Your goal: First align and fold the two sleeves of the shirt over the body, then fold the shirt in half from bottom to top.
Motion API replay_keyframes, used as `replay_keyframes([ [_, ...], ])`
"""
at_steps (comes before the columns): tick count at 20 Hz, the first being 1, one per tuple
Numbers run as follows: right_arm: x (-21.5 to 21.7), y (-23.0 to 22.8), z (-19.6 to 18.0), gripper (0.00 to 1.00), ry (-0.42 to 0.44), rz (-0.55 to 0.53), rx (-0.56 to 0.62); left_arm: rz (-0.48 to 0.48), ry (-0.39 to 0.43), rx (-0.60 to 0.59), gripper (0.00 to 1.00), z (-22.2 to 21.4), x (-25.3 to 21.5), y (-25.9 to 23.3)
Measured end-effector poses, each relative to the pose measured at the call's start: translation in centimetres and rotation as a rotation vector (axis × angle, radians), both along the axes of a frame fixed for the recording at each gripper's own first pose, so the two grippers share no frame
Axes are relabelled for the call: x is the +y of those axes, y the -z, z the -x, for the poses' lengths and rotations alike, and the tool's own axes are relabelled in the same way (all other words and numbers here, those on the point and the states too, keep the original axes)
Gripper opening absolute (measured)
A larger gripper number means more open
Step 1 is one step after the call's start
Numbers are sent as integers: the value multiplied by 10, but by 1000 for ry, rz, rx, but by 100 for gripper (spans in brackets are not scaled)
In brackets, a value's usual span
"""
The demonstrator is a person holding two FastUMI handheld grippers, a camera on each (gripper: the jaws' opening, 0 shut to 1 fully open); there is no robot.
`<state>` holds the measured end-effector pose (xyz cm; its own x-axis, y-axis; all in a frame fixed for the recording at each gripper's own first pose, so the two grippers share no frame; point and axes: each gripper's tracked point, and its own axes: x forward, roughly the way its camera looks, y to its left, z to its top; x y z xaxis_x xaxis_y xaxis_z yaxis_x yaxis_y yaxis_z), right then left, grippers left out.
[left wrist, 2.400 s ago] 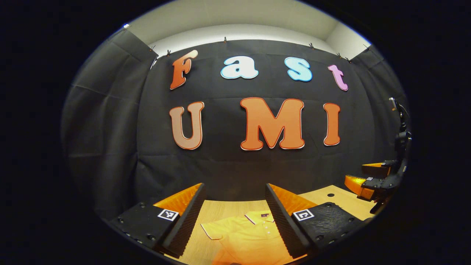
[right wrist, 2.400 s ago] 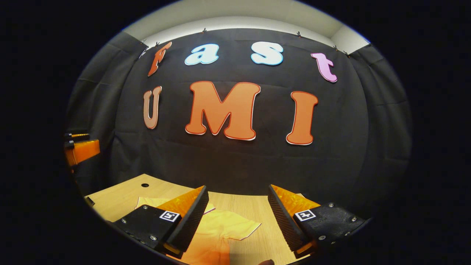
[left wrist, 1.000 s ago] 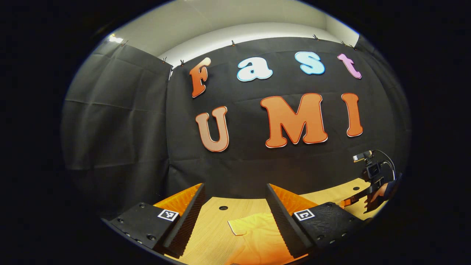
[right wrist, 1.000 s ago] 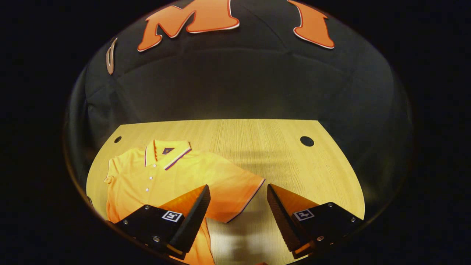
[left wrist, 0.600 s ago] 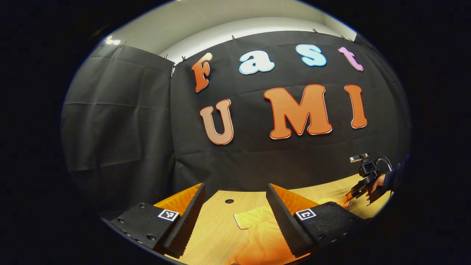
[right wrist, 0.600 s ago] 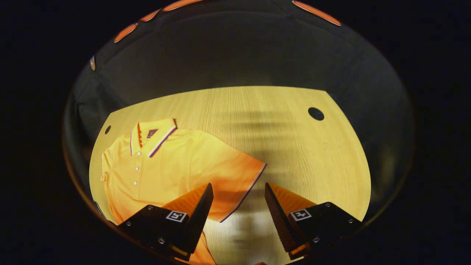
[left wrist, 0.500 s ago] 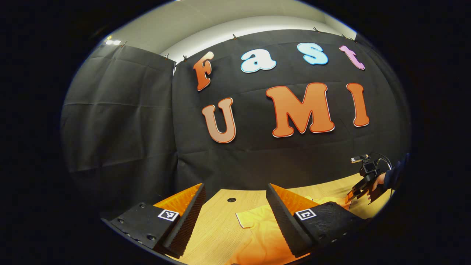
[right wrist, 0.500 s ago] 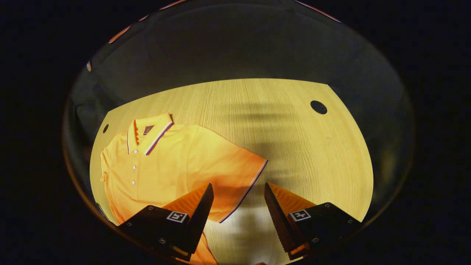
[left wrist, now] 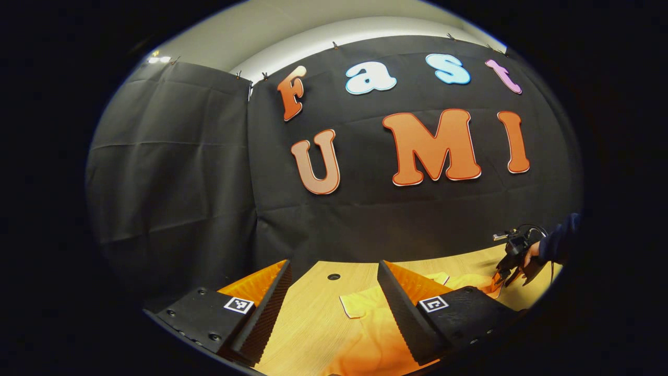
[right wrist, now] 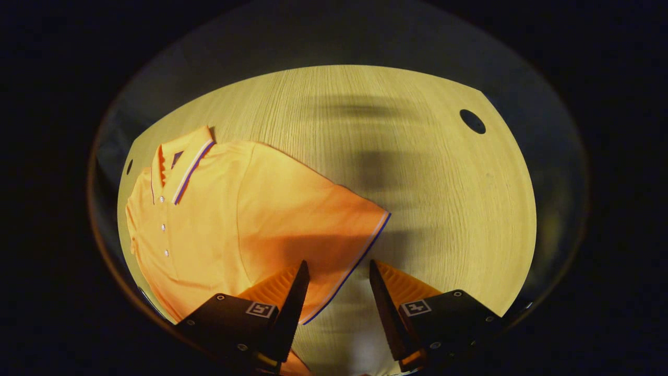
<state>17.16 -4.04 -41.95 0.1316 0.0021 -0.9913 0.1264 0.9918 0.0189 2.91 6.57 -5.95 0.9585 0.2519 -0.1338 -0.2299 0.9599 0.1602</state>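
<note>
Right gripper view: your right gripper (right wrist: 334, 284) straddles the sleeve hem (right wrist: 360, 250) of the shirt (right wrist: 235, 219) on the table (right wrist: 417, 172), fingers apart, touching unclear. Your left gripper (left wrist: 334, 292) gapes empty; its fingers hide the shirt's body.

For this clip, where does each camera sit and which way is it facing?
Left gripper view: rides on the left gripper, aimed nearly level at the booth wall; the right gripper and the hand holding it show at far right.
Right gripper view: rides on the right gripper, tilted down at the table, its open fingers astride the sleeve hem.
Shared: the orange shirt on the table.
</note>
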Motion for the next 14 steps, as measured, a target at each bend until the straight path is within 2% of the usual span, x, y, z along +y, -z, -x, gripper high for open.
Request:
replay_keyframes([
  [1, 1, 2, -1, 70, 5, -2, 15, 1, -1, 2, 99, 0, 1, 0],
  [2, 1, 2, -1, 62, 5, -3, 25, 3, -2, 5, 100, -1, 2, 2],
  [3, 1, 3, -4, 63, 12, -2, 19, 6, -3, 8, 99, -2, 2, 1],
  [4, 0, 1, -4, 55, 10, -3, 10, 11, -3, 12, 99, -2, 3, 5],
  [6, 1, 2, -7, 21, 16, -9, -6, 20, -3, 16, 99, -4, 4, 5],
  [8, 4, 1, -11, 9, 42, -34, -22, 27, 4, 17, 100, -6, 3, 8],
  [10, 12, -7, -22, 4, 114, -90, -68, 28, 8, 19, 100, -6, 5, 8],
  [13, 34, -34, -38, 4, 111, -172, -134, 40, 0, 28, 99, -5, 12, 14],
  [14, 39, -40, -40, 9, 100, -177, -145, 47, -3, 30, 99, -5, 15, 16],
])
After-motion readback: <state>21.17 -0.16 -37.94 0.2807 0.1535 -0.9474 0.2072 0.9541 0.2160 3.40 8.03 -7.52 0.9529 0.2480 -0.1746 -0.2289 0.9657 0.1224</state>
